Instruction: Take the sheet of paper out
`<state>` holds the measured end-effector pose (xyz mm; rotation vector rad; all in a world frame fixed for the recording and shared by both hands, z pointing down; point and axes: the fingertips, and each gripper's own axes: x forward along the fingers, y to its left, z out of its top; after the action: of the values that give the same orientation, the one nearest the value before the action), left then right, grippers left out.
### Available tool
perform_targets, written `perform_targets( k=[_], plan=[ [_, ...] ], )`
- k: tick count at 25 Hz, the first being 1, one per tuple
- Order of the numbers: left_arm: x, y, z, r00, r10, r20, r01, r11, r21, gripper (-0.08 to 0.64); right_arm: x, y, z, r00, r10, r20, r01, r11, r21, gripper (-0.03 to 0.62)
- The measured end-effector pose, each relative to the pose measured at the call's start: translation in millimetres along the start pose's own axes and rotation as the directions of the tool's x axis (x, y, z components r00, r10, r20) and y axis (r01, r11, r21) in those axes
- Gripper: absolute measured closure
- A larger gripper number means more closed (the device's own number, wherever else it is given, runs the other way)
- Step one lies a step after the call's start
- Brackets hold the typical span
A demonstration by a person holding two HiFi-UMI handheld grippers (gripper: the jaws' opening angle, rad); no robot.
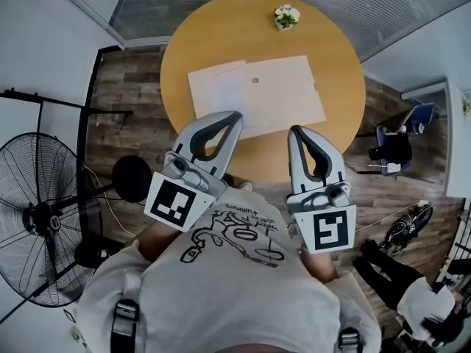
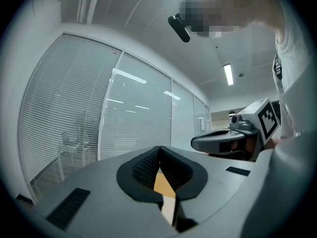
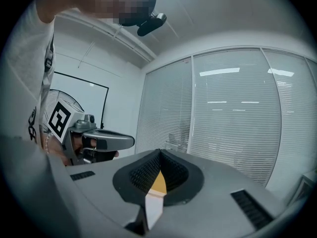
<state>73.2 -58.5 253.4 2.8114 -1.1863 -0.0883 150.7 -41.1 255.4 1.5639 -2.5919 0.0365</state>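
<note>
Count: two grippers, one round wooden table (image 1: 338, 87), one beige envelope (image 1: 287, 94), one small pot of white flowers (image 1: 286, 16), one standing fan (image 1: 44, 212).

The envelope lies flat near the table's middle. The sheet of paper (image 1: 212, 88) shows white at the envelope's left edge and is partly covered by it. I cannot tell whether it is tucked inside or lies underneath. The flower pot stands at the far rim, well apart from the envelope.

Room: wood-plank floor, with glass partitions and blinds beyond the table. The fan stands on the floor to the left.

Pose: both grippers are held level, side by side, over the near table edge and pointing toward the envelope. The left gripper (image 1: 235, 115) has its jaws together at the tips, with nothing between them. The right gripper (image 1: 294, 130) is likewise closed and empty. Neither touches the paper.
</note>
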Motion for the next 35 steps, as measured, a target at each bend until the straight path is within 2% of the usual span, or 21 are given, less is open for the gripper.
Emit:
perform_targets(
  k=[17, 35],
  plan=[
    [30.3, 67.0, 5.4, 1.000, -0.018, 0.005, 0.018, 1.000, -0.007, 0.538, 74.1, -3.5, 7.6, 1.000, -0.002, -0.010, 0.002, 1.000, -0.008, 0.584],
    [32.7, 126.2, -3.2, 0.999, -0.040, -0.002, 0.040, 0.999, -0.026, 0.538, 130.5, 13.8, 3.9, 0.999, -0.028, -0.018, 0.028, 1.000, 0.008, 0.584]
  ],
)
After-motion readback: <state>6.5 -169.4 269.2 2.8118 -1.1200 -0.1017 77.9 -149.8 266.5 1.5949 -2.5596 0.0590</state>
